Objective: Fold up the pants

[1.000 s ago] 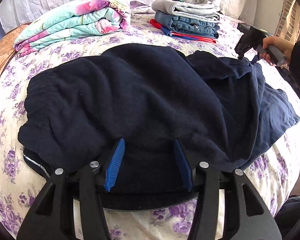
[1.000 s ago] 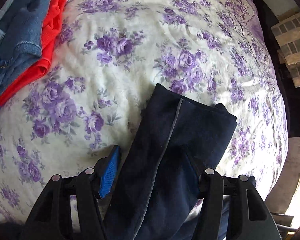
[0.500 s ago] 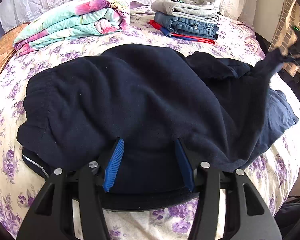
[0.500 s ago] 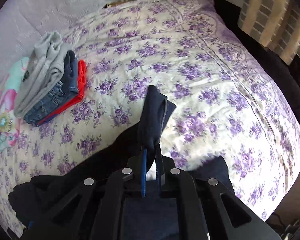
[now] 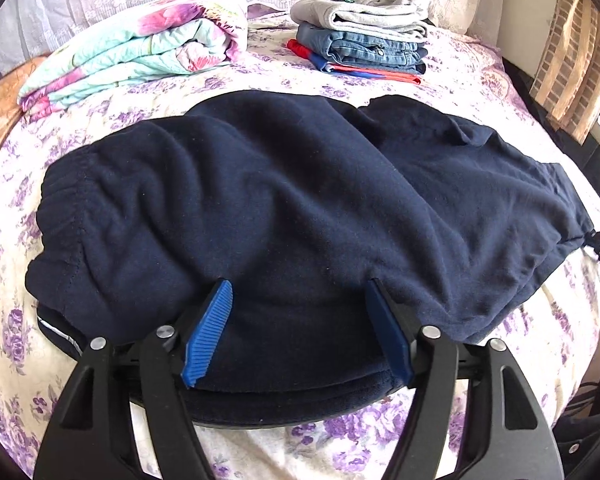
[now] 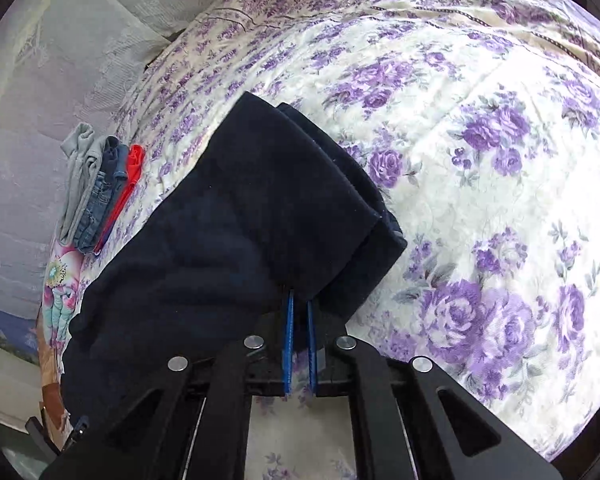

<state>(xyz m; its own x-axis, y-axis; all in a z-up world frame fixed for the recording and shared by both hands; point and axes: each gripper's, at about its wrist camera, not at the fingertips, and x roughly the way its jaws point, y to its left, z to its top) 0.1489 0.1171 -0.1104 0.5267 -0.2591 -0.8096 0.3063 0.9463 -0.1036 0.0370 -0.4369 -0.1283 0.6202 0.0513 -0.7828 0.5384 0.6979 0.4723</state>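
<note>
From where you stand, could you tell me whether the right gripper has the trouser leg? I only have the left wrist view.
Observer: Yes, the right gripper is shut on the hem end of the navy pants.
Operator: Thank you. Is that hem lying flat?
Observer: No, it stands up from the jaws, over the floral bedspread.
Operator: One layer or more?
Observer: Two layered edges show at the hem.
</note>
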